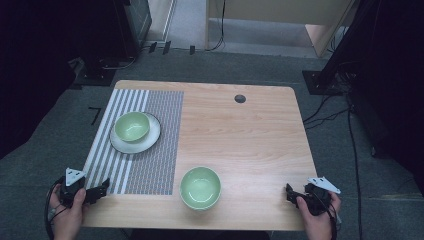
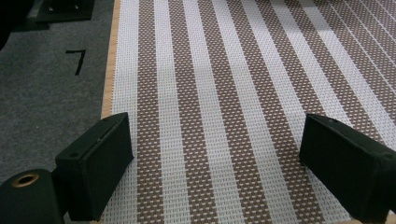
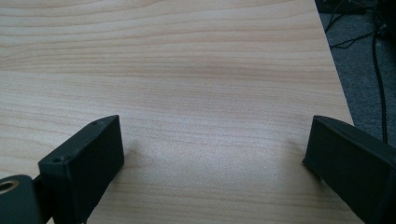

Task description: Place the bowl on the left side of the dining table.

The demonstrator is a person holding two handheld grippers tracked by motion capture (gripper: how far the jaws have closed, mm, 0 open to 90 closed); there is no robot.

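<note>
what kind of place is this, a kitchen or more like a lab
More like a lab or recording room than a kitchen: a wooden table on grey carpet, loose cables across the floor, and dark equipment stands around it.

In the high view the person's hands and forearms run off the bottom edge, and each hand wraps its gripper, so the left gripper (image 1: pixel 97 190) and right gripper (image 1: pixel 289 192) show little more than dark tips too small to read. The plate (image 1: pixel 150 141) beyond the left gripper is largely covered by the bowl (image 1: pixel 132 126) sitting on it. In the left gripper view the striped mat (image 2: pixel 224 93) ahead of the gripper is cut off at the top and right edges, and both jaws run off the bottom. In the right gripper view the worktop (image 3: pixel 196 70) passes out of frame at the top and left, and the far corner is blurred.
</note>
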